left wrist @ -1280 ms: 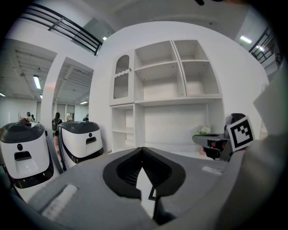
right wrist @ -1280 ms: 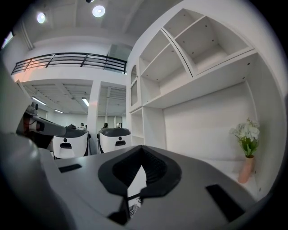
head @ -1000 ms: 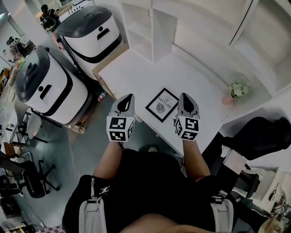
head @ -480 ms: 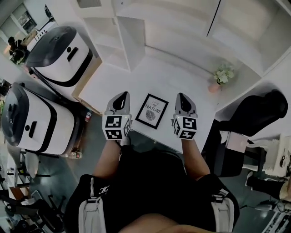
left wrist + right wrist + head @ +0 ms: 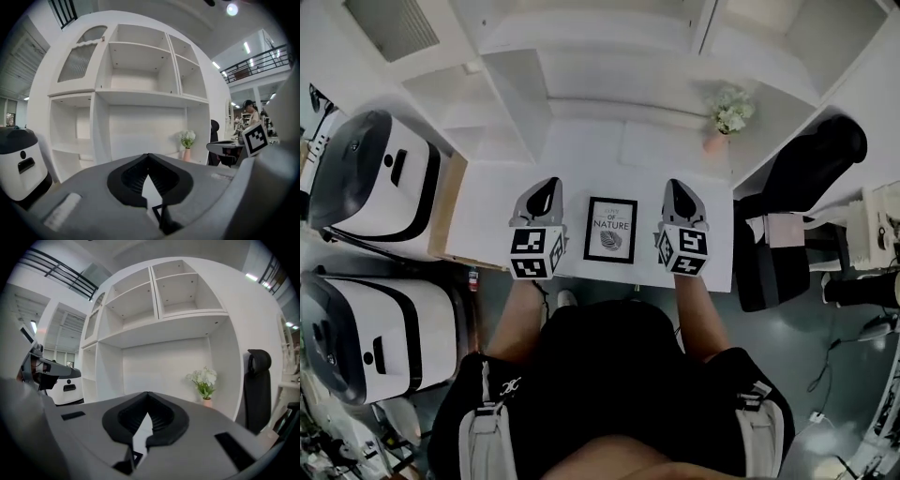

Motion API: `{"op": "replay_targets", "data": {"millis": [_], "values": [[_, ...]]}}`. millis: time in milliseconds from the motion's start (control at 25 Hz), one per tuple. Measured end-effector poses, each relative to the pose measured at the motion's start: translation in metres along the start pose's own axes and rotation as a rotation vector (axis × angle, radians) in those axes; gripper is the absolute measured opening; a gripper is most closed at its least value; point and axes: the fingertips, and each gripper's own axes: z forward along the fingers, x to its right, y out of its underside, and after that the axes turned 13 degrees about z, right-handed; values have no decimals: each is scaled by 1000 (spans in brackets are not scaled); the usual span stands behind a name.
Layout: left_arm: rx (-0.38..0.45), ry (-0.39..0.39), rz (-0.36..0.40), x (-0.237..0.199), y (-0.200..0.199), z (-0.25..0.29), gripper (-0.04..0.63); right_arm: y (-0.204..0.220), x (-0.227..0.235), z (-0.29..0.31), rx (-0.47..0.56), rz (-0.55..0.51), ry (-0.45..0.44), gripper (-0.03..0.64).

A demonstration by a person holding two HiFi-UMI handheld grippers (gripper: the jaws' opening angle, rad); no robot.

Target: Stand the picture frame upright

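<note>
Picture frame (image 5: 610, 229) flat on table (image 5: 487, 216), between left gripper (image 5: 547, 194), right gripper (image 5: 680, 196), jaws together

frame (image 5: 611, 229): a thin black matt border is seen round a white, paper-like print.
table (image 5: 487, 225): a smooth, matt white top is shown; its left side panel looks like pale wood.
shelves (image 5: 581, 84): smooth white boards, matt.
left gripper (image 5: 547, 187): a matt grey, plastic-looking shell; black ribbed pads (image 5: 131, 178) are seen inside.
right gripper (image 5: 678, 190): the same matt grey shell and black ribbed lining.
marker cubes (image 5: 534, 255): matt white faces printed with black squares.
machines (image 5: 384, 187): glossy white casings with glossy black tops.
vase (image 5: 713, 142): smooth and pinkish; the material cannot be told.
chair (image 5: 811, 155): dull black covering.
clothing (image 5: 609, 375): matt black cloth.
</note>
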Motion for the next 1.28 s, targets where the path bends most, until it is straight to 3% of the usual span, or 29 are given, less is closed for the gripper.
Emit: {"op": "replay_targets", "data": {"millis": [240,400,520,560,640,1280], "values": [[11,104,0,-14,12,8,14,11,-6,-9,8,16,108,2],[4,154,19,-18,19,14,14,21,-15,-7,-1,27,114,3],[-8,173,9,-18,27,18,17,33,-24,0,-40,26,79,100],[-16,183,-1,-18,30,19,46,38,-26,3,-60,28,66,130],[-43,211,-20,-17,38,22,209,48,-27,6,-110,35,46,143],[-289,223,-69,3,142,6,215,145,-10,4,-404,59,25,144]]}}
